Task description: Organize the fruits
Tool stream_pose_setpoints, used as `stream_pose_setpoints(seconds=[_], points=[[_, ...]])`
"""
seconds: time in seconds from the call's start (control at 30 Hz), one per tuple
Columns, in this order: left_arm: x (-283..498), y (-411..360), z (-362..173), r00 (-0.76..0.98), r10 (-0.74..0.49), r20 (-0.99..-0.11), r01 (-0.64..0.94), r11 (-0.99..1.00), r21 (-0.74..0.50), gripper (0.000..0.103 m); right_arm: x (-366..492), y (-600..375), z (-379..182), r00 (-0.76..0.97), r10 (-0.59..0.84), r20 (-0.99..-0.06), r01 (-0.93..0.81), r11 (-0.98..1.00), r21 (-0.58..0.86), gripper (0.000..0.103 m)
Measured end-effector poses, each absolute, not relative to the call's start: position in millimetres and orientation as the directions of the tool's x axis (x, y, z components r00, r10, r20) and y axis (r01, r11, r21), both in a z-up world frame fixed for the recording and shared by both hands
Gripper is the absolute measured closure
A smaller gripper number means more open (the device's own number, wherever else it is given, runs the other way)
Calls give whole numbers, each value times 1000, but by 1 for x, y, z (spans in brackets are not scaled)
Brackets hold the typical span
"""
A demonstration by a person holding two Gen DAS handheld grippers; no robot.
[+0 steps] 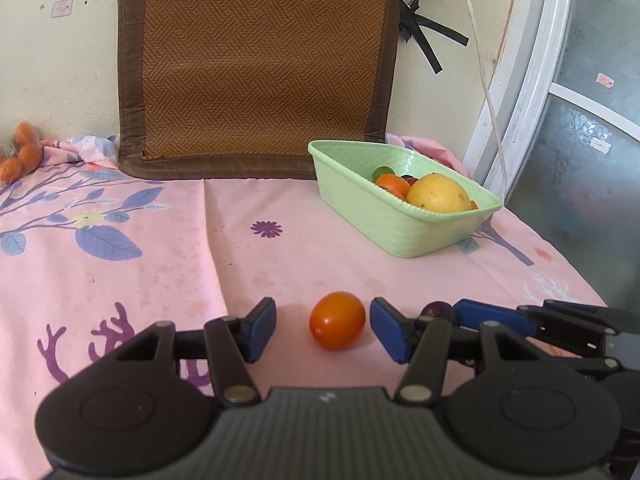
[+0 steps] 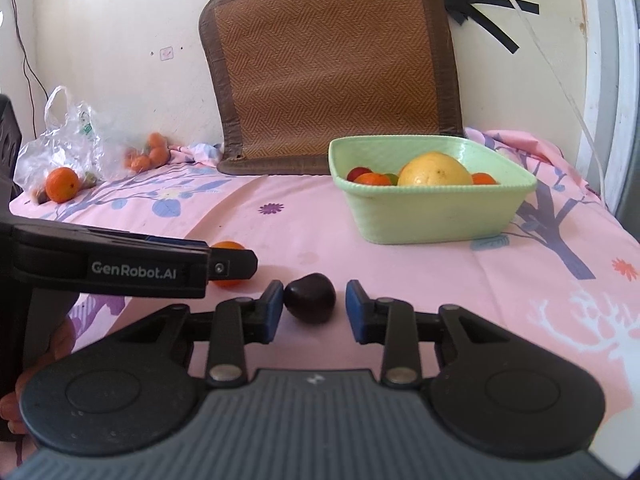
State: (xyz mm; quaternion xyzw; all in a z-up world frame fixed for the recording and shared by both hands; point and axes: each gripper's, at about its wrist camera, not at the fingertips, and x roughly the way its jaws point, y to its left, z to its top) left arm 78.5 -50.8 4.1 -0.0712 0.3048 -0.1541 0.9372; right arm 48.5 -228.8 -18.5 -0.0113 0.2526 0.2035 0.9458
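The left tool (image 1: 323, 330) is spread around an orange tomato (image 1: 337, 320) without touching it. The right tool (image 2: 314, 307) is spread around a dark plum (image 2: 311, 297), its left pad touching.

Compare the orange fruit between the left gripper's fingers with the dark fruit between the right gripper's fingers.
Colour: the orange fruit is bright and glossy; the dark fruit is a deep maroon, almost black.
Contact: the orange fruit sits clear of both pads of the left gripper; the dark fruit sits close against the left pad of the right gripper, with a gap on its other side.
Shared: both are small and rounded, resting on the pink cloth, between open fingers, outside the green basket.
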Motion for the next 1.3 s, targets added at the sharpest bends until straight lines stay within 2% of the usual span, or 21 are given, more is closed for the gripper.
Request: stream_pose_setpoints(seconds=[1.13, 1.2, 1.27, 1.3], points=[[79, -54, 4, 772, -302, -560, 233, 953, -193, 50, 49, -225, -20, 794, 347, -499, -376, 925, 45, 63], [78, -54, 4, 772, -301, -560, 233, 954, -191, 53, 49, -224, -21, 790, 349, -504, -383, 923, 38, 64], [78, -54, 4, 774, -293, -561, 226, 956, -187, 57, 48, -222, -21, 788, 350, -506, -391, 920, 28, 69], [77, -54, 4, 774, -298, -559, 231, 954, -189, 68, 47, -222, -21, 788, 353, -504, -395, 918, 24, 72]])
